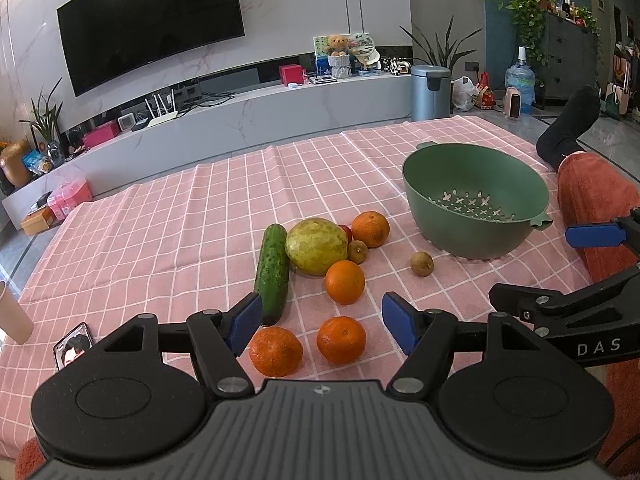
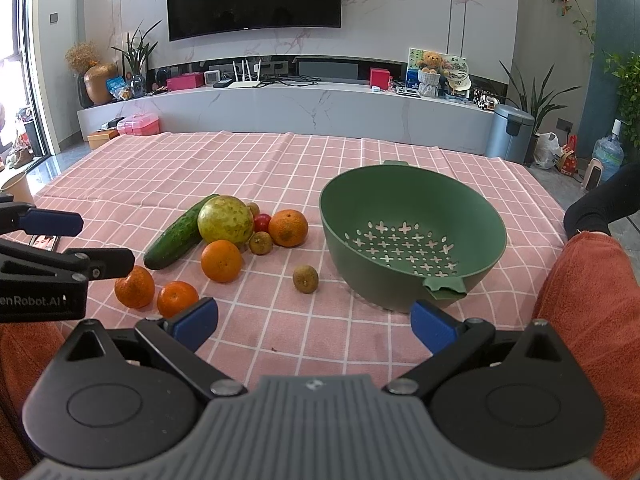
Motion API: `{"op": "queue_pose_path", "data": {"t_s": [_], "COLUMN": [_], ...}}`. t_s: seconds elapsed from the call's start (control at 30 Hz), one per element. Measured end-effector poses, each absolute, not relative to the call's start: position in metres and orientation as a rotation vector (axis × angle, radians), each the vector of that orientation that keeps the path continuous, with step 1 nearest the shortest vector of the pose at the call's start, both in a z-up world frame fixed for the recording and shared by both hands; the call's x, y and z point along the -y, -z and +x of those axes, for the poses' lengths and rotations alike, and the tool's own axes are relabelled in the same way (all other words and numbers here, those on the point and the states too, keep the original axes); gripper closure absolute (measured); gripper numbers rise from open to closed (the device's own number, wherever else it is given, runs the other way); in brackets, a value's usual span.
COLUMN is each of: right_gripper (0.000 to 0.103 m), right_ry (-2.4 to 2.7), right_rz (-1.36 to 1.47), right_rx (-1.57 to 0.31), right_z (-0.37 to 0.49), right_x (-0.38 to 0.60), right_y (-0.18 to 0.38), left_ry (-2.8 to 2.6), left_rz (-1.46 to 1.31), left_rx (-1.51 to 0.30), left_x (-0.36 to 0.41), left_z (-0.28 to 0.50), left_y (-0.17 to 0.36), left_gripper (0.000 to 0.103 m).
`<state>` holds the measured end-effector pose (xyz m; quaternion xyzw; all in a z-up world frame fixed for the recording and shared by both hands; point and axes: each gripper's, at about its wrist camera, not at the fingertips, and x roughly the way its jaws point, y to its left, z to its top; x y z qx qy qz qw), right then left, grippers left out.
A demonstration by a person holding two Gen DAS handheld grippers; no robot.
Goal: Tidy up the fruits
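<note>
Fruits [image 1: 316,246] lie on the table [image 1: 160,220] beside an empty green bowl [image 2: 412,236]; left tongs [image 1: 322,324] and right tongs [image 2: 314,322] gape wide, holding nothing.

Bare pink tablecloth [image 2: 280,320] lies open between the fruit cluster [image 2: 224,236] and the green colander [image 2: 412,236]; only one small brown fruit [image 2: 305,279] sits in that lane. A person's orange-clad leg [image 2: 588,300] crowds the colander's right side.

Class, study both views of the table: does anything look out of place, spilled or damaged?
Nothing is spilled or damaged. One oddity: a cucumber lies among the fruit, touching the big yellow-green fruit. One small brown fruit sits apart from the pile, nearer the empty green colander.
</note>
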<state>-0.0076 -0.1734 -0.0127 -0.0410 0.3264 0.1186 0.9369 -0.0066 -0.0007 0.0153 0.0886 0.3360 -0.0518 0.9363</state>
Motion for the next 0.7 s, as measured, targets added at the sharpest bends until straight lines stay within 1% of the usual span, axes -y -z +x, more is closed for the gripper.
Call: {"op": "queue_pose_path", "data": {"t_s": [0.7], "right_gripper": [0.004], "right_ry": [-0.262], "right_rz": [-0.068], "right_rx": [-0.661], "right_z": [-0.001], "right_x": [0.171], "right_y": [0.010], "left_ry": [0.123], "left_rz": [0.161], "left_rx": [-0.692], "left_x": [-0.002], "left_z": [0.004], "left_y": [-0.019], "left_gripper": [0.022]}}
